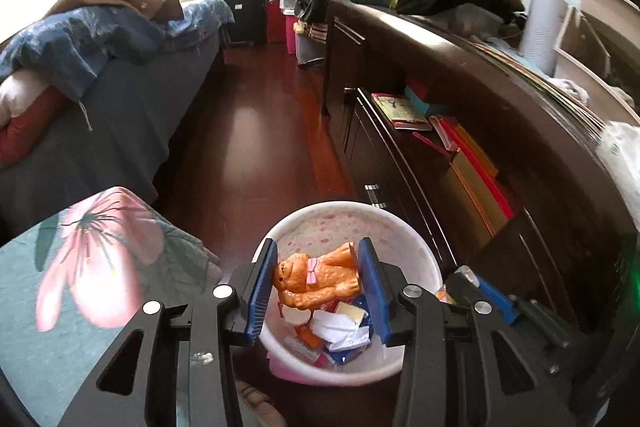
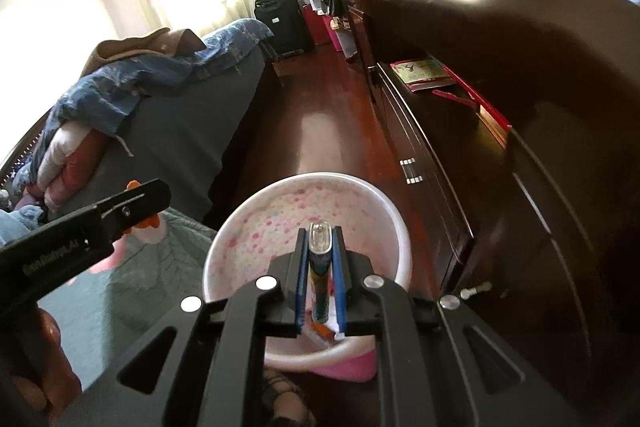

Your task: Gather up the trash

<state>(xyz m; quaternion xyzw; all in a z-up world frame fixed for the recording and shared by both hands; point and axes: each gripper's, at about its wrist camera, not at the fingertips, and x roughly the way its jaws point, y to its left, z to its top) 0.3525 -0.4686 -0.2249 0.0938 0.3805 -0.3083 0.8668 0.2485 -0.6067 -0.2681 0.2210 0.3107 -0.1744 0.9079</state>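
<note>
Rubbish is already lying in the bin [image 1: 416, 239]: wrappers [image 1: 344, 331] are covering its bottom. Left claw [image 1: 318, 281] is pinching an orange bear toy [image 1: 316, 277] directly above that opening, not yet dropping it.

Right claw [image 2: 320, 281] is squeezing a slim tube [image 2: 319, 267] between its pads, hanging over the same bin [image 2: 384, 203]; both items are waiting for release.

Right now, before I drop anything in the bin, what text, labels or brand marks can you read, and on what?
White lettering on the black side of the left tool: blurred, not readable.
Printed cover of the yellow-green booklet with red edge on the dark wooden shelf: too small.
Patterned wrap on the slim clear-capped tube in the right tool: unreadable.
Nothing else carries text.
</note>
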